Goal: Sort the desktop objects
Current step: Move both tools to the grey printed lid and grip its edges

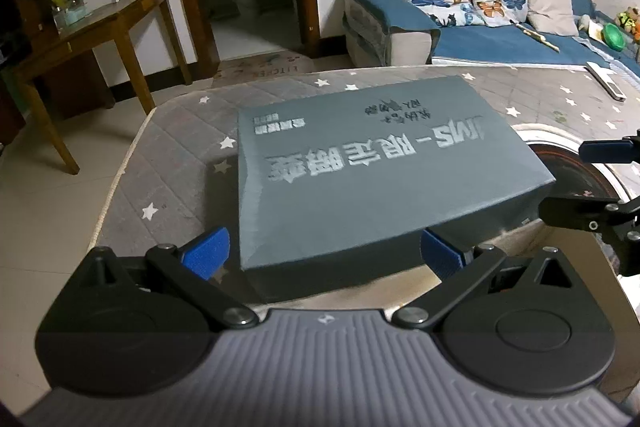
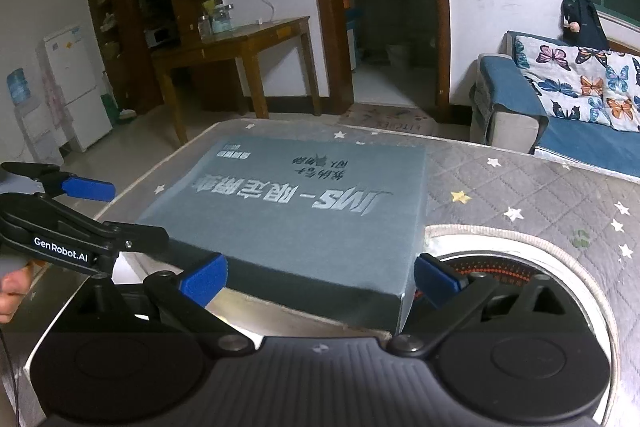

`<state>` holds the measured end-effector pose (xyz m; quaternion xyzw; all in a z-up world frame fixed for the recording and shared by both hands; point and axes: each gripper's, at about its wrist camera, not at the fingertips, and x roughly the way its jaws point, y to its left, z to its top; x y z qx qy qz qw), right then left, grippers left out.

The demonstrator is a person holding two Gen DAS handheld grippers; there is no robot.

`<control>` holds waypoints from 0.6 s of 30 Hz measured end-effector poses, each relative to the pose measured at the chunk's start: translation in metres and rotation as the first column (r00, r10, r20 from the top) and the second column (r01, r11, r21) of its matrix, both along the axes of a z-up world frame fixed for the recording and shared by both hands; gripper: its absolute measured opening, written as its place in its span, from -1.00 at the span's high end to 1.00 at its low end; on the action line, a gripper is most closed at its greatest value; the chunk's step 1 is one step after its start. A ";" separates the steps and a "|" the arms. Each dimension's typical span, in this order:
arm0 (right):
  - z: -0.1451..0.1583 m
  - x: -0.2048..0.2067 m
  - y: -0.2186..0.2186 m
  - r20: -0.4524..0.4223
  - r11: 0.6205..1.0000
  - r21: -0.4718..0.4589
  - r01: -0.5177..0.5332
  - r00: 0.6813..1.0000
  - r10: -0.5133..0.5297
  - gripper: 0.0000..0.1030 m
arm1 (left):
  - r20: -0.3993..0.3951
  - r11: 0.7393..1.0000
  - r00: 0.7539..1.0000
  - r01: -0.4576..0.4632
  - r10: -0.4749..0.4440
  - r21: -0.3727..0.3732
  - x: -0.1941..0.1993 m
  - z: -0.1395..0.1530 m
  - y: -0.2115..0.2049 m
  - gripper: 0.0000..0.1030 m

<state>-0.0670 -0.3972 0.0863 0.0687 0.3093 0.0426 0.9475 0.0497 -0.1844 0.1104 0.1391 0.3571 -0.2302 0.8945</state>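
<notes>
A: Left gripper [image 1: 324,253] first. State?

B: Jaws wide. Blue pads [image 1: 208,253] stand either side of the near edge of the box [image 1: 372,163], each just clear of it. Contact can't be confirmed; nothing looks clamped.

A: Right gripper [image 2: 320,277]?

B: Same posture. Spread wide, pads flanking the box's near right corner, the right pad just beside the corner's side face. From the left wrist view, the right gripper shows at the box's right, fingers parted.

A: And the box itself?

B: Grey, flat, pale printed lettering on the lid, upside down to both cameras. It lies on the star-patterned cover [image 1: 168,163]. Its near edge overhangs or sits above a pale surface; which one, can't tell.

A: Around the box?

B: Right of it, a round cutout [image 2: 520,267] in the cover with a dark, red-dotted disc inside. Beyond the box, a wooden table [image 1: 100,23] to the left and a blue sofa [image 1: 500,39] to the right. A hand [image 2: 10,293] shows at the left gripper's rear.
</notes>
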 end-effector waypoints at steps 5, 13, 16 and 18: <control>0.000 0.016 -0.012 0.007 1.000 0.009 0.026 1.000 -0.026 -1.00 | 0.009 0.999 0.999 -0.042 0.043 -0.028 0.021 0.004 0.005 -0.99; -0.017 0.045 -0.035 -0.035 0.996 0.061 0.062 0.998 -0.060 -1.00 | -0.020 0.994 0.996 -0.094 0.093 -0.055 0.053 -0.004 0.011 -0.99; -0.025 0.056 -0.040 -0.056 0.994 0.090 0.059 0.997 -0.055 -1.00 | -0.034 0.991 0.993 -0.116 0.114 -0.061 0.063 -0.011 0.014 -0.99; -0.029 0.062 -0.042 -0.068 0.993 0.103 0.056 0.996 -0.049 -1.00 | -0.047 0.989 0.990 -0.132 0.130 -0.063 0.069 -0.016 0.016 -0.99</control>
